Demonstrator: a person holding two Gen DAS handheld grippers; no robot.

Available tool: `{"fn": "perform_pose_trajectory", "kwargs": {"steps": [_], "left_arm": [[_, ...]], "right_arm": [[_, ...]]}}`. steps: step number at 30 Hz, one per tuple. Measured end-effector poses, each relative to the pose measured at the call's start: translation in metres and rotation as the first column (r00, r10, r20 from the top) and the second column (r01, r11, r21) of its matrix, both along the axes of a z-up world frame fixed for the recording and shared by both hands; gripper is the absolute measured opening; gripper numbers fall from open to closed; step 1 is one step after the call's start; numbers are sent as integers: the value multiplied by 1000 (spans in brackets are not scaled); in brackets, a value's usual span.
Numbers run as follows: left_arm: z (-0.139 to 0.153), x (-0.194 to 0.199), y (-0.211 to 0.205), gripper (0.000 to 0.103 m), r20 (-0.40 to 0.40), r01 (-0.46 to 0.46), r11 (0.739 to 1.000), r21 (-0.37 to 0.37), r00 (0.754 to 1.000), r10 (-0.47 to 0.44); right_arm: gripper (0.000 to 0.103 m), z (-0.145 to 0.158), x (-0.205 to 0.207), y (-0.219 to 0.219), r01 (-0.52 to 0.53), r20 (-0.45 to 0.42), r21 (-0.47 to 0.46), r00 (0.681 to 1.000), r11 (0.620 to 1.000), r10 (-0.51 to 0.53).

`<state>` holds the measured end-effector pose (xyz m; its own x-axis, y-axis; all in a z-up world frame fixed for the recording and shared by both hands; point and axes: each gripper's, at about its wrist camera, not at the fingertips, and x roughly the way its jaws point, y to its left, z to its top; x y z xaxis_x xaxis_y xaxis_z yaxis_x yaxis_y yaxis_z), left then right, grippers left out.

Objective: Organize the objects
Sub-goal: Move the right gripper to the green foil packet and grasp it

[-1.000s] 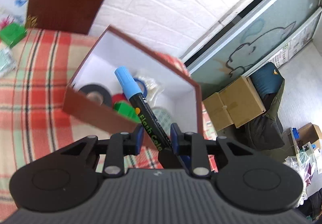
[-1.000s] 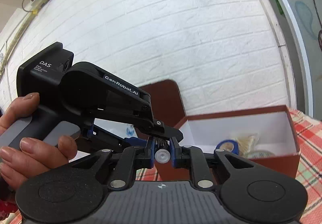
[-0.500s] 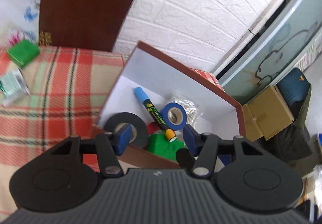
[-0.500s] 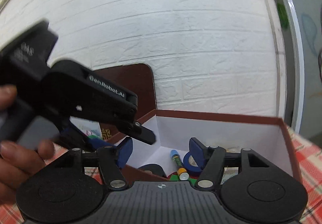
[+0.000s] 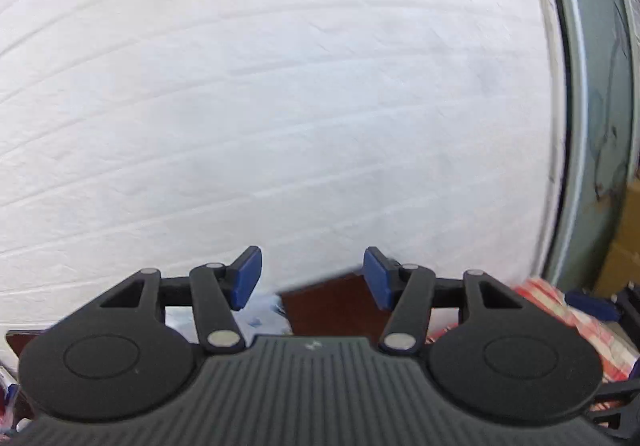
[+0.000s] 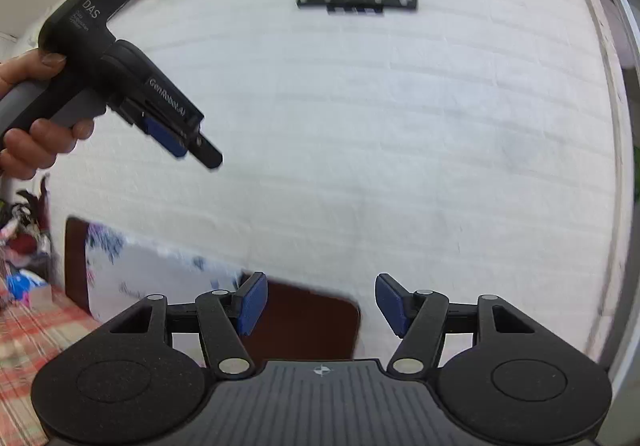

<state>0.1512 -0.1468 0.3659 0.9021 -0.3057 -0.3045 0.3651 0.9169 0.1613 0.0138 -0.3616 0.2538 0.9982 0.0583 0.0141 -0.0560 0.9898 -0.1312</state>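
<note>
My left gripper (image 5: 311,278) is open and empty, raised and pointing at the white brick wall (image 5: 280,105). It also shows in the right wrist view (image 6: 188,143), held high at the left by a hand. My right gripper (image 6: 318,304) is open and empty, also tilted up at the wall. The brown box and the marker, tape rolls and other objects are out of view in both views. Only the top of a brown chair back (image 5: 332,306) shows between the left fingers, and in the right wrist view (image 6: 308,322).
A strip of red plaid tablecloth (image 6: 28,330) lies at lower left, and in the left wrist view (image 5: 560,314) at lower right. A grey-green glass door frame (image 5: 592,125) runs down the right. A black bracket (image 6: 356,1) hangs on the wall.
The left gripper let the blue-capped marker go into the brown box. Both grippers opened, then rose and tilted up, so the box dropped out of view.
</note>
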Motion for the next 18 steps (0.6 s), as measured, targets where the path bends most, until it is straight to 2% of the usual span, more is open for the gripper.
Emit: {"fn": "perform_pose_trajectory", "kwargs": {"steps": [2, 4, 5, 7, 8, 10, 12, 14, 16, 18], "left_arm": [[-20, 9, 29, 58, -41, -13, 998, -63, 999, 10], [-65, 28, 52, 58, -144, -43, 996, -83, 989, 30], [-97, 42, 63, 57, -211, -69, 994, -86, 976, 49], [-162, 68, 83, 56, -359, -133, 985, -109, 929, 86], [-195, 81, 93, 54, -438, -167, 978, -129, 894, 95], [-256, 104, 109, 51, -585, -230, 957, -174, 807, 88], [-299, 121, 117, 51, -674, -274, 935, -227, 737, 53], [-320, 134, 118, 51, -712, -290, 915, -279, 702, 5], [-334, 145, 115, 58, -720, -274, 904, -328, 692, -52], [-338, 153, 106, 65, -724, -260, 892, -369, 683, -100]], "right_arm": [[60, 7, 9, 11, -38, 4, 23, 999, 999, 38], [60, -9, 25, 28, -74, -24, 65, 997, 995, 76], [60, -24, 40, 40, -94, -62, 77, 993, 993, 99], [60, -65, 65, 68, -126, -162, 82, 977, 989, 138], [59, -90, 78, 82, -138, -220, 89, 963, 986, 154], [57, -133, 109, 109, -149, -323, 86, 931, 985, 169], [56, -176, 135, 133, -155, -405, 37, 901, 987, 157], [57, -207, 157, 148, -157, -455, -21, 881, 987, 130], [61, -224, 175, 151, -136, -484, -26, 869, 990, 107], [64, -234, 191, 146, -121, -508, 20, 854, 992, 114]]}}
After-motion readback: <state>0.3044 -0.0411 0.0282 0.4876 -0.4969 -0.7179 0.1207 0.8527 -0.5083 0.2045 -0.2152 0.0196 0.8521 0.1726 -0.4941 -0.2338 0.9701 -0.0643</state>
